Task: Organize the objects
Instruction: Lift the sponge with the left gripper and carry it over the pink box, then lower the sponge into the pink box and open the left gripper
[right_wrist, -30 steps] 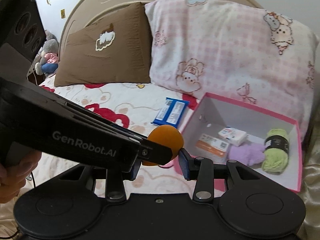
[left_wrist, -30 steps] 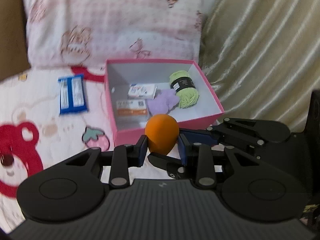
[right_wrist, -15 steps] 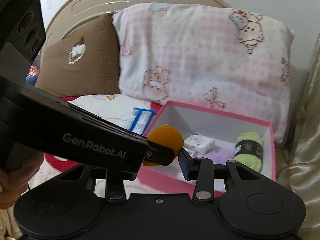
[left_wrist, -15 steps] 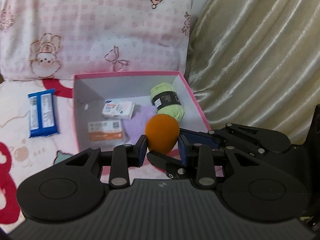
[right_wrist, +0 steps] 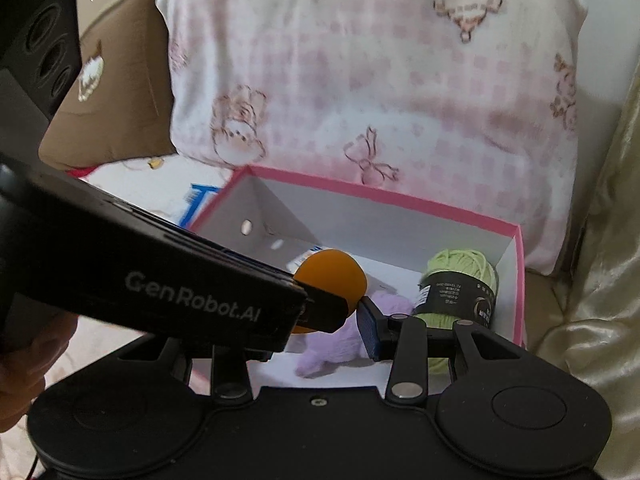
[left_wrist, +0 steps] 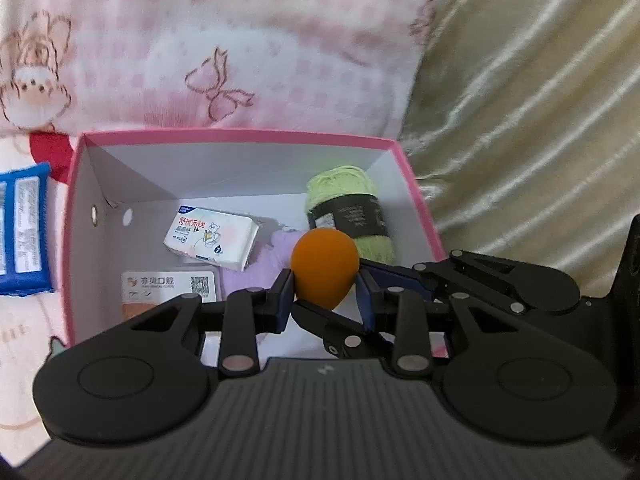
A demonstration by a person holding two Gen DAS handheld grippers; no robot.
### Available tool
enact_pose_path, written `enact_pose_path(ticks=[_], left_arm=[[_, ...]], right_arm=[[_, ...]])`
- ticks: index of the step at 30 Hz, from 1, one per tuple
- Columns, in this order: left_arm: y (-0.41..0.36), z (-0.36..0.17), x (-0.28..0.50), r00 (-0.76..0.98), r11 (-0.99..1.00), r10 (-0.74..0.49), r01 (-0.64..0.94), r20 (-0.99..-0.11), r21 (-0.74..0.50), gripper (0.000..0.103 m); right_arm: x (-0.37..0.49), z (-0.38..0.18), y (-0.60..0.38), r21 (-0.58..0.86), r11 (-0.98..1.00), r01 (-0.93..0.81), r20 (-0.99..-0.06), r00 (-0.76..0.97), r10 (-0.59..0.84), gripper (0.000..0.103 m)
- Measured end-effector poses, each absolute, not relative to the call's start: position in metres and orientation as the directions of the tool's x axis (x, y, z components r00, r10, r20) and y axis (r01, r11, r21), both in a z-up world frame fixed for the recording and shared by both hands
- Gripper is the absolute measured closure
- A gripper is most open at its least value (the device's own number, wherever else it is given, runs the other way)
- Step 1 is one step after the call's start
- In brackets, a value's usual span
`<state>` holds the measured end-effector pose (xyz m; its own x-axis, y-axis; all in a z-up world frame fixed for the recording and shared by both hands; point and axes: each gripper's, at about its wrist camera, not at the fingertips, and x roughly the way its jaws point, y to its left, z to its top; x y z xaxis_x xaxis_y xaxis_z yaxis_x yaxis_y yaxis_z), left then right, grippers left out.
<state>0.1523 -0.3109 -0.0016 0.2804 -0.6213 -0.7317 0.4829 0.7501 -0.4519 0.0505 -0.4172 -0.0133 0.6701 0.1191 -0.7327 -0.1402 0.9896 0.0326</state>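
Left gripper [left_wrist: 325, 294] clamps the orange sponge egg [left_wrist: 324, 270], narrow end toward the camera, at frame centre over the pink box [left_wrist: 240, 137], while the right gripper [right_wrist: 340, 320] seems pressed on it too, left pad hidden, so unsure.

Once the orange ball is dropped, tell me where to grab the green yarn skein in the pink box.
Grip the green yarn skein across its black label band, coming from above: it lies in the far right corner of the pink box, so walls block a side approach, and the banded middle probably compresses least.
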Motion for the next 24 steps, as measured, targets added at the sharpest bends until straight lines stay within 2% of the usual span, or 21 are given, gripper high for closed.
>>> enact_pose_path(ticks=[10,24], left_arm=[[-0.318,-0.039,0.19,0.246,0.753,-0.628,0.432,-0.739,-0.496,0.072],[-0.306,-0.062,0.218,0.242,0.771,-0.617,0.375,-0.749,-0.514,0.072]], right_arm=[[0.086,-0.052,-0.446,0.137,0.982,-0.13,-0.755,0.628,0.189,0.058],[0.128,-0.073,-0.43,0.132,0.983,-0.131,-0.81,0.558,0.183,0.058]])
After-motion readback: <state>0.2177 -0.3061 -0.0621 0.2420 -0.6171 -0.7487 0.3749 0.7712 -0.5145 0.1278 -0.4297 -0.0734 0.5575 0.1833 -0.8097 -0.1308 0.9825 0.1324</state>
